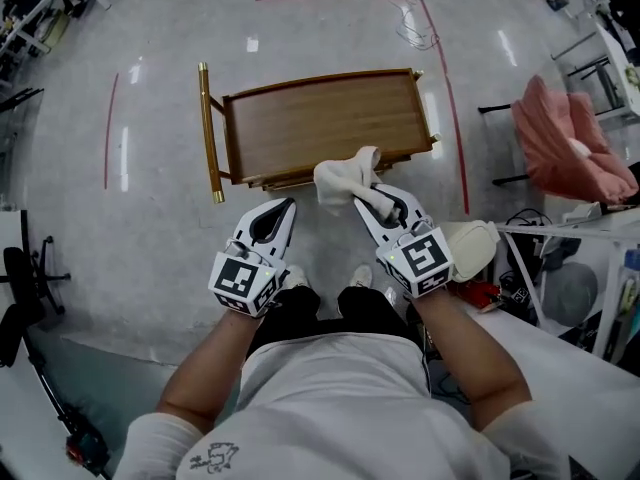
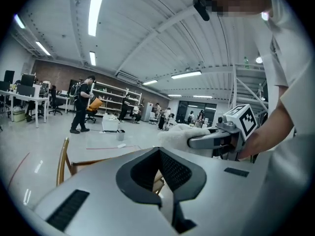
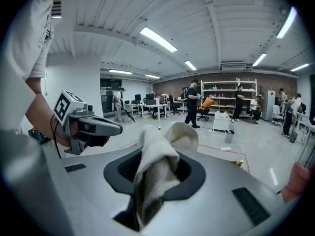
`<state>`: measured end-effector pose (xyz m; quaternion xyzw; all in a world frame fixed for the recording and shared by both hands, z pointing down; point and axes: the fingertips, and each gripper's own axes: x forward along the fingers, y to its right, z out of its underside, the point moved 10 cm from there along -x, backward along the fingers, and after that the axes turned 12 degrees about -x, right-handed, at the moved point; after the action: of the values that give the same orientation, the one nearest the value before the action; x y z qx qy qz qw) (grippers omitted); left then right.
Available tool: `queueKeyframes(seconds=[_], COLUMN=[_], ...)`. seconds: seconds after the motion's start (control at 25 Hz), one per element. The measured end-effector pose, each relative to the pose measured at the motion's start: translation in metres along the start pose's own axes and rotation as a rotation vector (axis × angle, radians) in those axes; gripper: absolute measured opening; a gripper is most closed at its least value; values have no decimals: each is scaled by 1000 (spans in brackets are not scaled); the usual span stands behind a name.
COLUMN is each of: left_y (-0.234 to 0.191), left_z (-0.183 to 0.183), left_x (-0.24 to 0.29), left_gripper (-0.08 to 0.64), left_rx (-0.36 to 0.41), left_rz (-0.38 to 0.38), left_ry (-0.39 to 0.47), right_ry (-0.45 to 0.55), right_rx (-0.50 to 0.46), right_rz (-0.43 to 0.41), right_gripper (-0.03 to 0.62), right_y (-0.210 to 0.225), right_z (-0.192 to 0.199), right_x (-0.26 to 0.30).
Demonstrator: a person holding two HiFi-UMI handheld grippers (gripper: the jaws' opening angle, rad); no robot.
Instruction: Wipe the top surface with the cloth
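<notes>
A wooden cart with a tray-like top (image 1: 320,118) and a brass handle (image 1: 208,133) stands on the floor ahead of me. My right gripper (image 1: 372,196) is shut on a cream cloth (image 1: 345,176), which bunches over the cart's near rim. In the right gripper view the cloth (image 3: 157,168) runs up from between the jaws. My left gripper (image 1: 276,211) hangs shut and empty just short of the cart's near edge, left of the cloth. The left gripper view shows the cart top (image 2: 106,156) beyond the shut jaws and the right gripper (image 2: 216,137) with the cloth (image 2: 177,134).
Red tape lines (image 1: 450,88) mark the floor around the cart. A chair draped in pink fabric (image 1: 570,143) stands to the right. A white table edge (image 1: 560,338) and cables lie near my right arm. Several people, desks and shelves (image 3: 231,95) fill the far room.
</notes>
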<state>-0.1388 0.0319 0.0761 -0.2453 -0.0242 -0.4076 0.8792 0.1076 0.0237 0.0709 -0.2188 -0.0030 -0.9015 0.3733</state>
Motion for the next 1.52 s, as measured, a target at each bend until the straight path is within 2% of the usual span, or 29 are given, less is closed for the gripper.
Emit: queueKeyframes(seconds=[0.32, 0.52, 0.72, 0.92, 1.2, 1.52], left_y=[24, 42, 53, 71, 106, 133], left_z=[-61, -83, -84, -82, -84, -84], left_x=[-58, -79, -85, -72, -32, 10], left_gripper=[6, 6, 6, 6, 6, 6], left_rx=[-31, 26, 23, 39, 10, 13], left_rz=[46, 89, 94, 82, -22, -81], left_ry=[47, 81, 83, 89, 125, 185], right_ry=[69, 116, 137, 150, 167, 174], right_rx=[33, 22, 40, 41, 24, 7], right_rz=[75, 117, 138, 115, 41, -13], right_gripper=[89, 89, 89, 89, 89, 89], right_y=[-26, -36, -37, -17, 42, 90], right_z=[-75, -99, -98, -90, -74, -53], right_x=[-49, -70, -87, -98, -117, -133])
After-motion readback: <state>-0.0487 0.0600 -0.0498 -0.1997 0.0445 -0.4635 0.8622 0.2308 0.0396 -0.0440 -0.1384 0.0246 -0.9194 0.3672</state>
